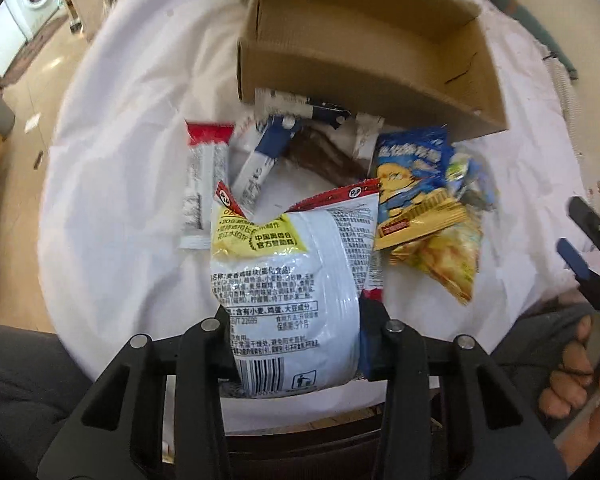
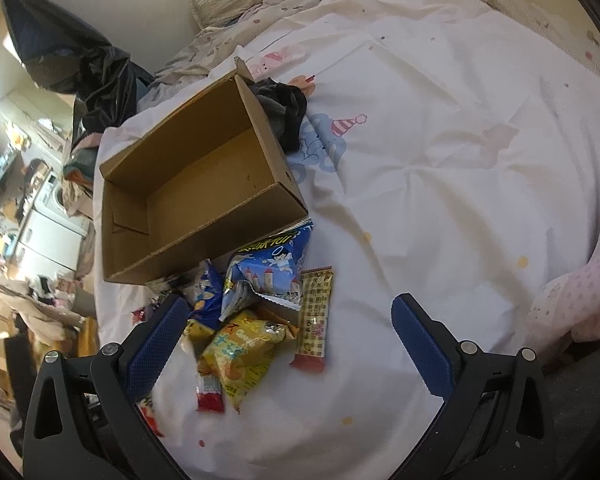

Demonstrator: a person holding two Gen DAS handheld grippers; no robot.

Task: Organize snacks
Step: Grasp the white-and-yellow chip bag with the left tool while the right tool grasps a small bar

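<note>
Left gripper (image 1: pixel 296 344) clamps white snack bag (image 1: pixel 288 280) at bottom seal: light, crinkly, slippery, crushable. Cardboard box (image 1: pixel 364 76) at twelve o'clock. Right gripper (image 2: pixel 292 344) gapes wide, empty.

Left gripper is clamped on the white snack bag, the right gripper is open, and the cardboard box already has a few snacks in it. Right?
Not quite: the cardboard box is empty, as the right wrist view shows. The left gripper does clamp the white snack bag, and the right gripper is open.

The left tongs (image 1: pixel 296 344) fingertips are hidden behind the white snack bag (image 1: pixel 288 288), while the striped packets (image 1: pixel 200 184) blur
</note>
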